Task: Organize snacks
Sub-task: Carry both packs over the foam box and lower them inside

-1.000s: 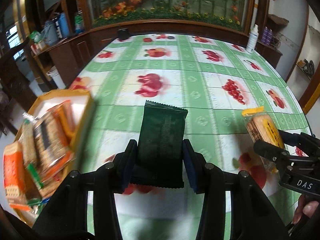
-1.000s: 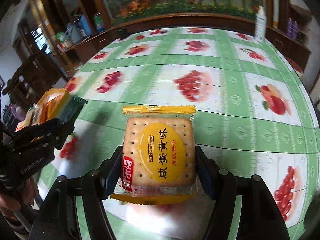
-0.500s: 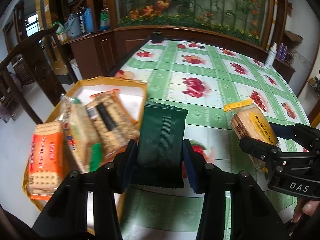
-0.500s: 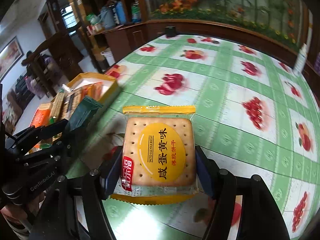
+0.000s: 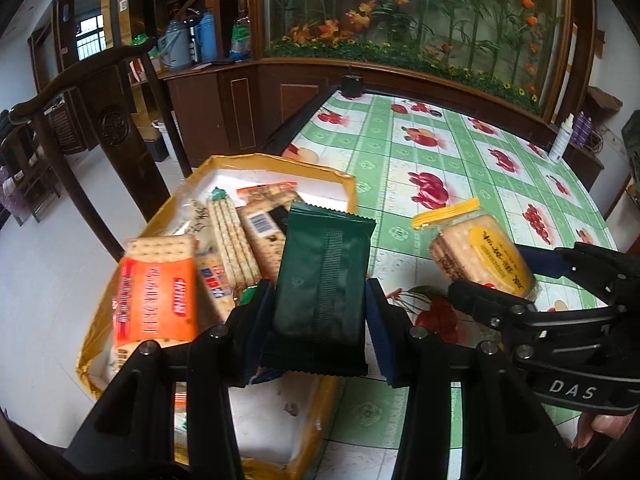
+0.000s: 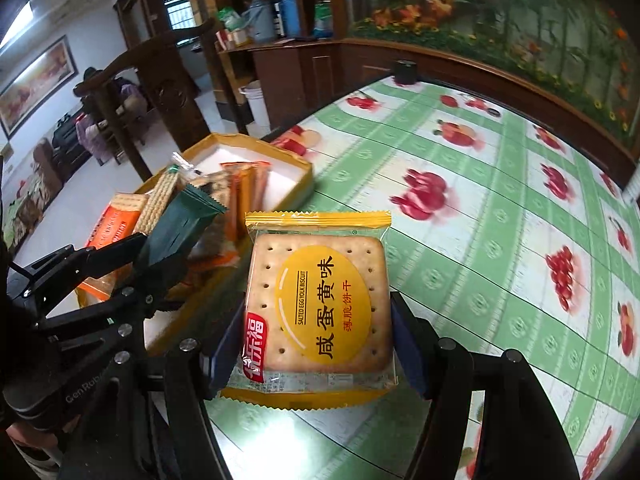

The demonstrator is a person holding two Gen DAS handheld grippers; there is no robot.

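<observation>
The left gripper point(image 5: 322, 304) pinches a dark green snack packet point(image 5: 324, 276) between its two pads, the packet held flat with its crimped end pointing away from the hand; it hangs over the near right edge of a yellow cardboard box point(image 5: 344, 184) that sits at the table's left corner; inside the box lie several cracker packs, among them an orange-labelled pack point(image 5: 154, 296) at the near left and a long pack of pale crackers point(image 5: 232, 240) leaning beside it; the far end of the box shows bare white lining. The right gripper point(image 6: 318, 344) clamps a yellow-edged packet of salted egg yolk biscuits point(image 6: 318, 304) by its two sides, label up, held above the green checked tablecloth point(image 6: 500, 240) printed with red fruit, just to the right of the box; a fingertip point(image 5: 600, 428) of the person shows under that gripper's handle; a carved wooden chair point(image 6: 160, 80) stands on the floor beyond the box.
</observation>
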